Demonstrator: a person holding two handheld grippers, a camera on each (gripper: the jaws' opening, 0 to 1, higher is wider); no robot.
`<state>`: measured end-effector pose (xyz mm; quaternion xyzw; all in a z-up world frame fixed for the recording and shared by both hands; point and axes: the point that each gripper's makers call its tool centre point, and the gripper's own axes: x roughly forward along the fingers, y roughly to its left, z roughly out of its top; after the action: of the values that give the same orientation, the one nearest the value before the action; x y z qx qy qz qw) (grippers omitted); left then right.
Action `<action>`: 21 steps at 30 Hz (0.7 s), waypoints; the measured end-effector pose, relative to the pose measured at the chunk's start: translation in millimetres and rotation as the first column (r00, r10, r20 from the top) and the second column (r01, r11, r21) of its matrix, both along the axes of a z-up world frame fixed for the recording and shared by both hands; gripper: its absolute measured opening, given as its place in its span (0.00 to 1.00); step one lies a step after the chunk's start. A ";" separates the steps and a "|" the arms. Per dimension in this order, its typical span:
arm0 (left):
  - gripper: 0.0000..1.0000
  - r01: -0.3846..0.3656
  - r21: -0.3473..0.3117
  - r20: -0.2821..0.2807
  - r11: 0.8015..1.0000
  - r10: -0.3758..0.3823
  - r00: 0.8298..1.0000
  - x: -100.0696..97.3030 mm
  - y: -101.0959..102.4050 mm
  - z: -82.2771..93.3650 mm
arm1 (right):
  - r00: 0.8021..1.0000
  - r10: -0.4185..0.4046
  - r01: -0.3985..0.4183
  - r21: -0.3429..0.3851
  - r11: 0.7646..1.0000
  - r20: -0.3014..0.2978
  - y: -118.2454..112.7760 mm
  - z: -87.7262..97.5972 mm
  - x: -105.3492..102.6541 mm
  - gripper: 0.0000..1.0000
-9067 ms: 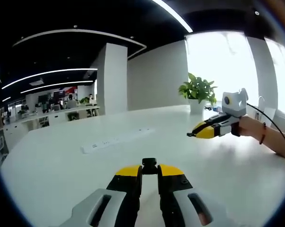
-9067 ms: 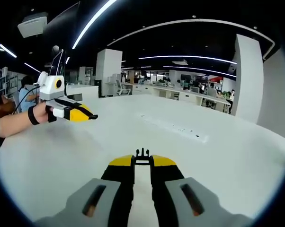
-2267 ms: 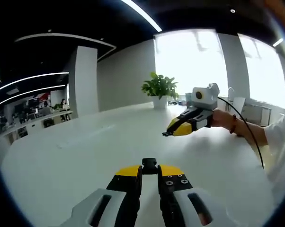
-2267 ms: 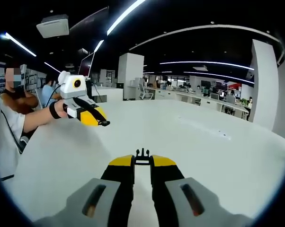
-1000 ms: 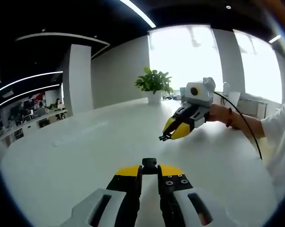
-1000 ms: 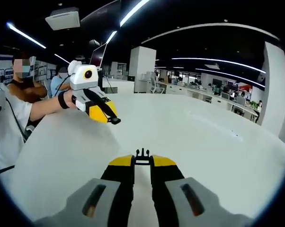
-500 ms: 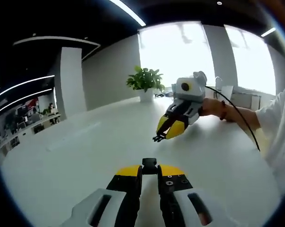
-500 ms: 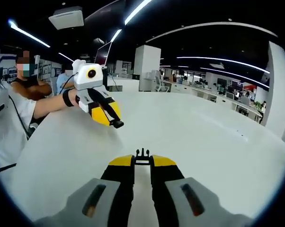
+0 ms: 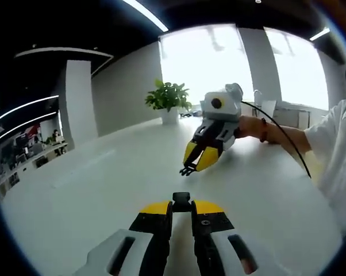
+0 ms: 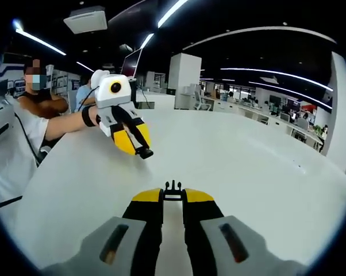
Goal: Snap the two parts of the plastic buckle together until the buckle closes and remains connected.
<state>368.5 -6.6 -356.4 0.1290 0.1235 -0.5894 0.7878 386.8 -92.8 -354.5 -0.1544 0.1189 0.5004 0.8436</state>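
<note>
Both halves have closed in on each other — your left gripper (image 9: 181,202) clamps the socket half (image 9: 181,198), right gripper (image 10: 173,190) the pronged half (image 10: 173,185), tips near but not yet mated, so align and push.

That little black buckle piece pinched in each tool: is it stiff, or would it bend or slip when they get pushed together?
Probably stiff: the buckle piece juts straight out of the left tool, no sag. Likely light too, since only the tips hold it. The pronged piece in the right tool is gripped by little, so it might twist or slip if pushed off-line.
</note>
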 end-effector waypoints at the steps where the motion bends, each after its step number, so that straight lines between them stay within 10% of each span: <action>1: 0.12 0.003 0.001 0.002 1.000 -0.003 1.000 -0.2 -0.1 -0.4 | 1.000 0.003 -0.003 -0.001 1.000 -0.002 0.4 -0.4 -0.5 0.12; 21: 0.12 0.084 -0.024 -0.067 0.996 -0.085 0.994 -10.6 0.5 -4.6 | 0.995 0.094 -0.093 0.031 0.995 -0.043 12.7 -2.4 -15.6 0.12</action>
<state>357.9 -6.0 -361.0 0.1058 0.1382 -0.6276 0.7588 371.2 -80.1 -356.9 -0.1364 0.1227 0.5443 0.8186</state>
